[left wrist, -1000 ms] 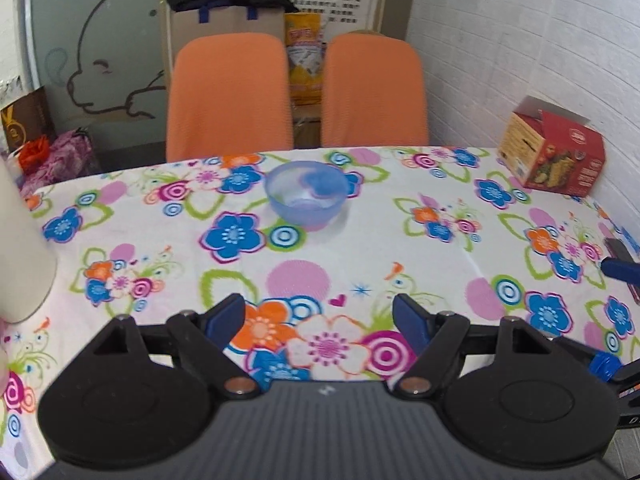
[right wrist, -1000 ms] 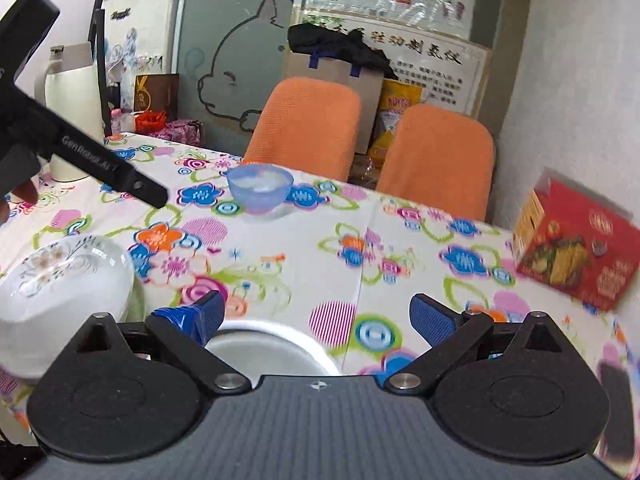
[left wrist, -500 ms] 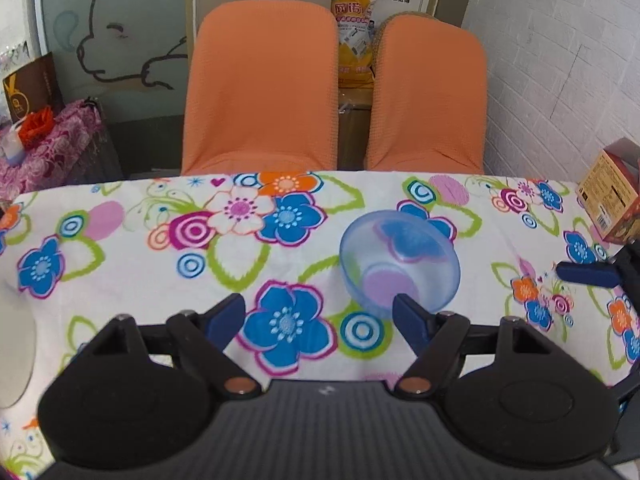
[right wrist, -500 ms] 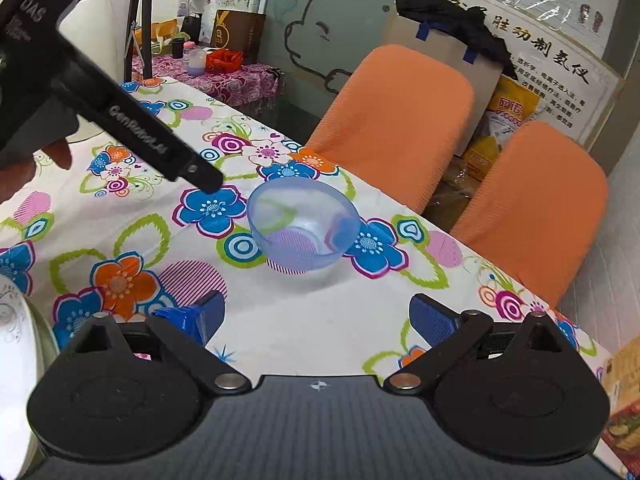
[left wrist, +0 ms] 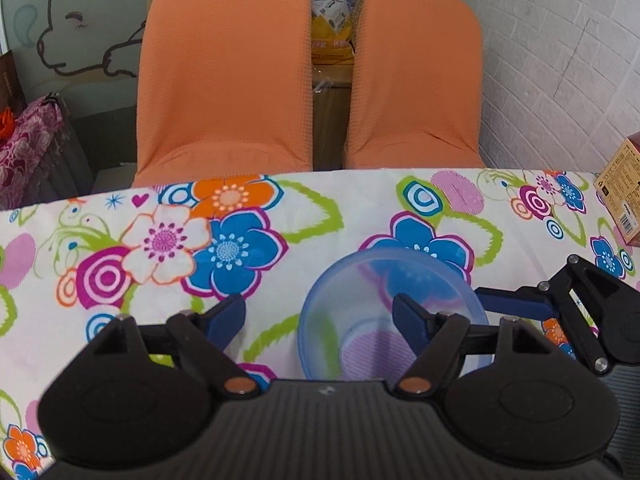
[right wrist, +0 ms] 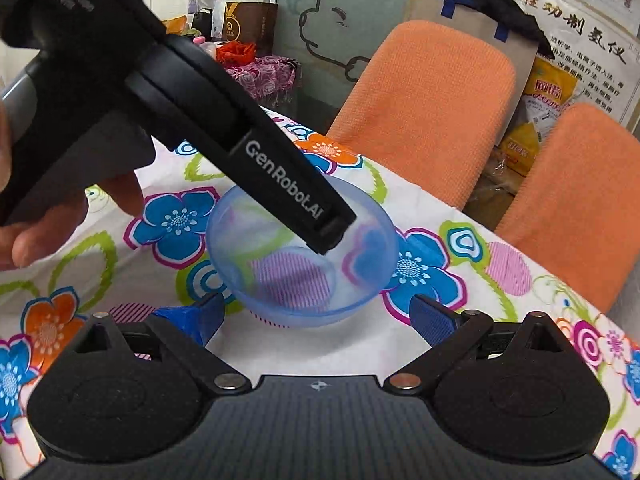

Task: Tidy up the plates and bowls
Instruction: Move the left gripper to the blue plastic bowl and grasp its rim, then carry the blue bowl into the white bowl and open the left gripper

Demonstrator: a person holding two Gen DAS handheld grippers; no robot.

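Blue bowl upright on flowered tablecloth, near far table edge, before two orange chairs. Left gripper spread wide, straddling bowl's near-left rim: right finger inside bowl, left finger outside. Right gripper spread wide, just beside bowl's near side, gripping nothing.

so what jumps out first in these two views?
The see-through blue bowl sits upright on the loud flowered tablecloth, near the far edge of the table. Both grippers close in on it: the left gripper is open with one finger reaching over its rim, the right gripper open just in front of it. Behind the table stand two orange chairs.
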